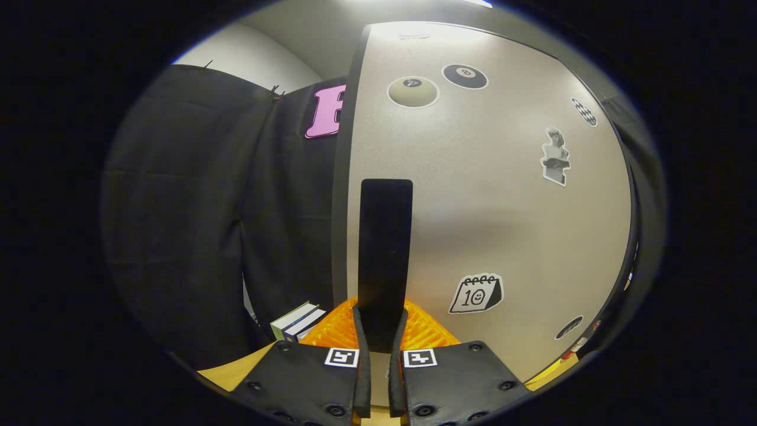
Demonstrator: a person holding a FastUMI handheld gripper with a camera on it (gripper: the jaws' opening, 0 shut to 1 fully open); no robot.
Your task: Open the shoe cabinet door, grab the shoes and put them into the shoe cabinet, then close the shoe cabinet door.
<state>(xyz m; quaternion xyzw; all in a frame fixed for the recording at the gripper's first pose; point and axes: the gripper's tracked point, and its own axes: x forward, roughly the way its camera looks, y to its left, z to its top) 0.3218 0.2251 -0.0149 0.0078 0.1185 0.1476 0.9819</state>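
Beside the black cloth wall on the left, a few books [297, 320] stand low down on the wooden surface [236, 371], just left of the fingers. Moving right, the gripper [379, 337] has its two fingers drawn nearly together around the lower end of a tall dark handle [384, 248] that rises straight ahead from between them; they look closed on it, though I cannot be sure both pads press it, since the contact is hidden behind the handle's own edge. An orange ribbed object [423, 331] sits just behind the fingertips; what it is I cannot tell. Further right spreads the pale, sticker-covered shoe cabinet door [502, 195], to which the handle belongs, close up and just beyond the fingers.

My reading is that the opening step is in hand, though whether the door is already ajar is unclear. Next the handle needs a steady pull along the door's swing, with grip held firm so it does not slip.
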